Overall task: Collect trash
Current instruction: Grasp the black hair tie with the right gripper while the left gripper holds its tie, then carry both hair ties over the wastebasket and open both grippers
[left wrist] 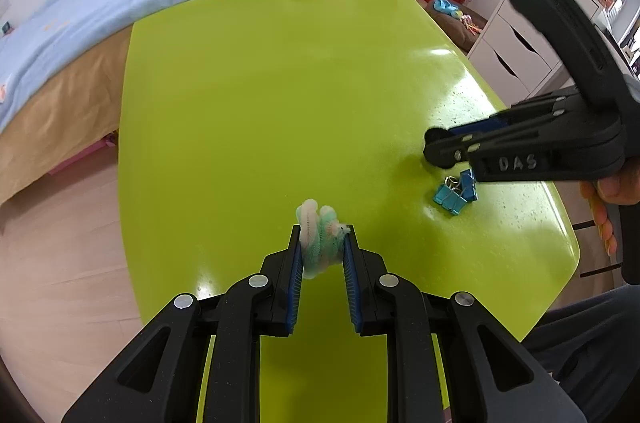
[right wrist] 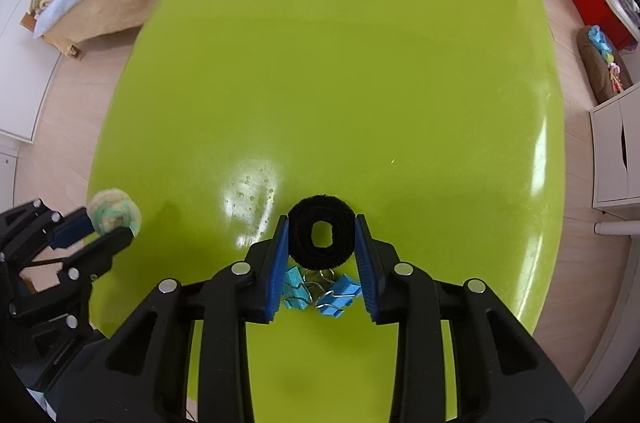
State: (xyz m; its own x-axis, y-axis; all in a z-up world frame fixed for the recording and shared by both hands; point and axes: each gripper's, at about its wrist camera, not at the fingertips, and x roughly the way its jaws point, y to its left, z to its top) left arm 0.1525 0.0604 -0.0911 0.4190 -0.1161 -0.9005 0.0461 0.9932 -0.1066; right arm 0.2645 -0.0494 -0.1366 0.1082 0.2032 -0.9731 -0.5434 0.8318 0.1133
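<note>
1. Left tongs (left wrist: 323,241) held a fuzzy pastel ring (left wrist: 320,237) above the green worktop (left wrist: 260,103).
2. Right tongs (right wrist: 322,235) pinched a black fuzzy ring (right wrist: 321,236) over blue binder clips (right wrist: 316,293); best lifted straight up, clear of the clips.

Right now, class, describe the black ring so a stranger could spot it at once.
Find the green table. At its near edge, the right gripper's blue fingers pinch the black ring, just above blue clips. It is fuzzy, dark, with a hole.
</note>
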